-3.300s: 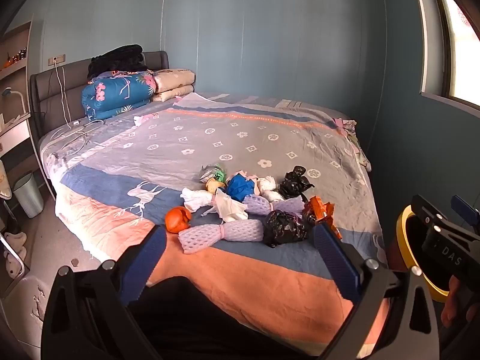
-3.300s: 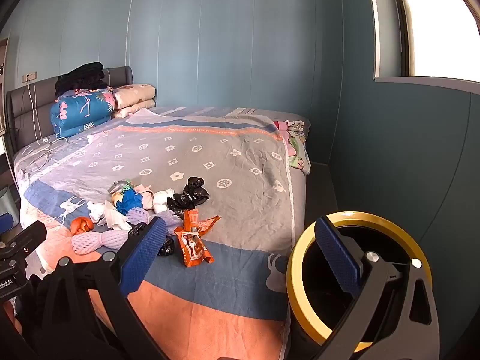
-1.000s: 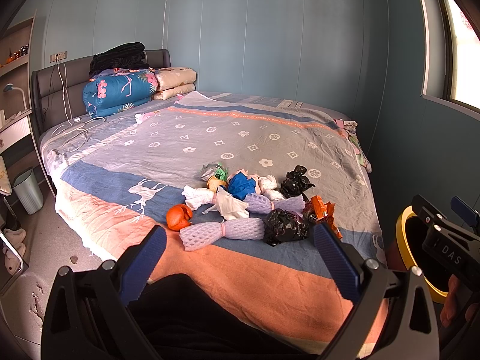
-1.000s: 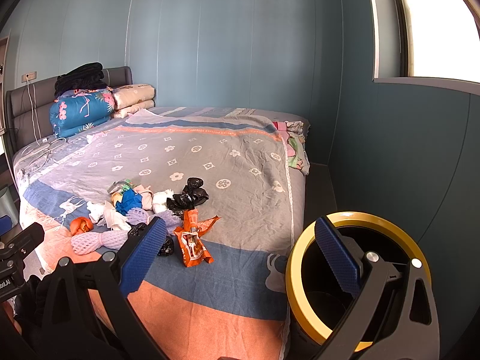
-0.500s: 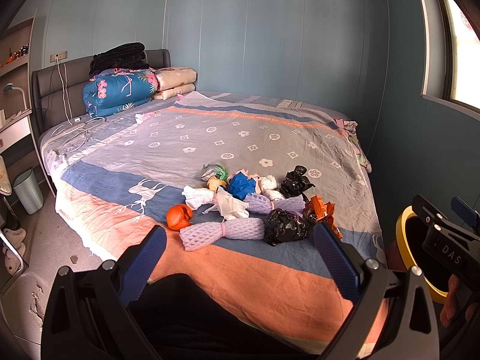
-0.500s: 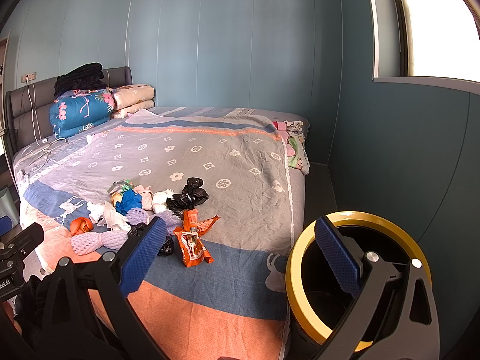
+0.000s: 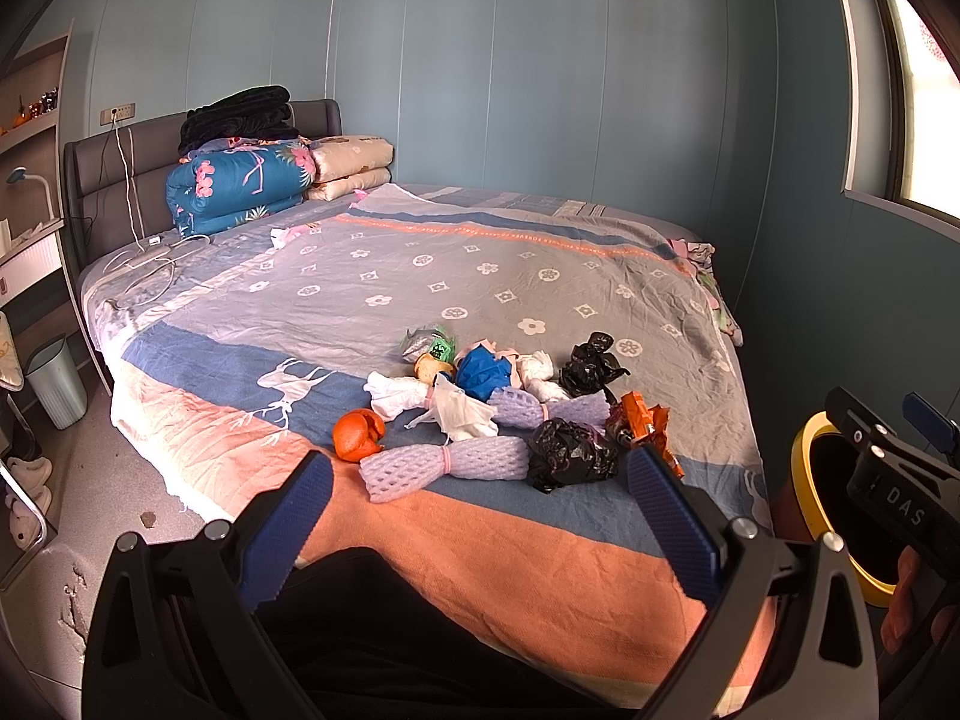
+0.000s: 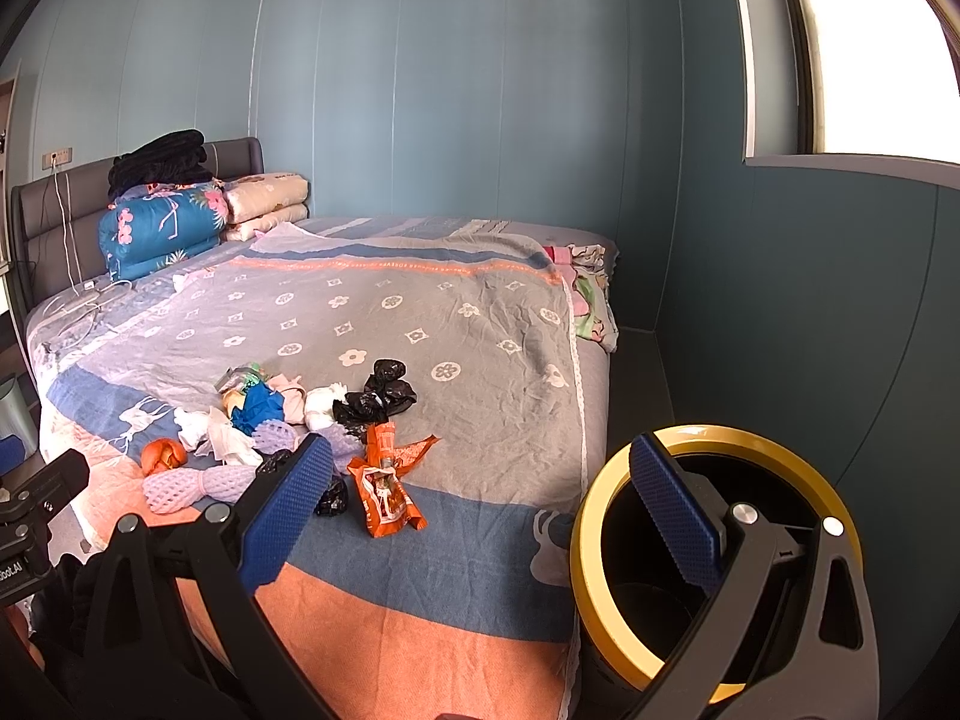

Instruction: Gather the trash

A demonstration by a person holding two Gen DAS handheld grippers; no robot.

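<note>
Several pieces of trash lie in a heap near the foot of the bed [image 7: 420,552]: a purple foam net [image 7: 444,468], a black crumpled bag [image 7: 570,456], an orange peel [image 7: 357,435], a blue wad [image 7: 483,372], white tissues [image 7: 462,414] and an orange snack wrapper [image 8: 384,489]. A yellow-rimmed black bin [image 8: 714,558] stands on the floor at the bed's right side. My left gripper [image 7: 477,516] is open and empty, short of the heap. My right gripper [image 8: 477,507] is open and empty, between the wrapper and the bin.
Folded quilts and pillows [image 7: 240,180] are stacked by the headboard, with white cables [image 7: 150,264] on the bed's left side. A small pale bin [image 7: 57,381] stands on the floor at left. A blue wall and window [image 8: 840,48] close in the right side.
</note>
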